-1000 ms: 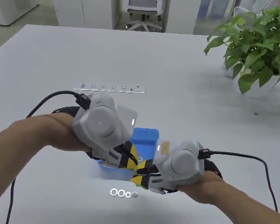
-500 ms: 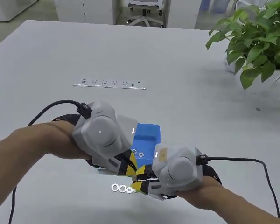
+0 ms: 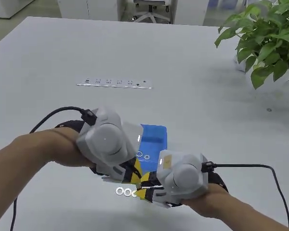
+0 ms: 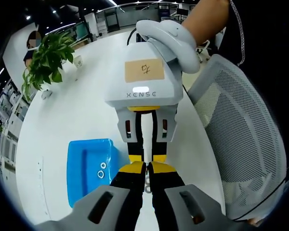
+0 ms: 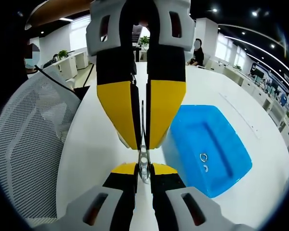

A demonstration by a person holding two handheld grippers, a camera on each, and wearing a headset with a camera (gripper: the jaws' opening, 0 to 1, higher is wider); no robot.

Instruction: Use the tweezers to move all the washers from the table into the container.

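Observation:
The blue container (image 3: 153,136) lies on the white table, with two washers (image 3: 143,155) inside it. A short row of washers on the table (image 3: 126,192) lies just in front of it. My left gripper (image 3: 133,168) and right gripper (image 3: 144,186) meet tip to tip over that row. Both are shut on the thin metal tweezers (image 5: 143,153). In the right gripper view my right gripper (image 5: 143,169) holds one end and the left gripper (image 5: 143,139) clamps the other. The left gripper view has my left gripper (image 4: 148,169) facing the right gripper (image 4: 147,156), with the container (image 4: 84,171) at left.
A white power strip (image 3: 113,83) lies farther back on the table. A leafy plant (image 3: 269,38) stands at the far right. Black cables (image 3: 245,167) trail from both grippers. A grey mesh chair (image 4: 241,144) stands by the table's near edge.
Both grippers have drawn slightly closer together over the row of washers. The right gripper's jaws now cover the row's right end. The head camera has tilted a little.

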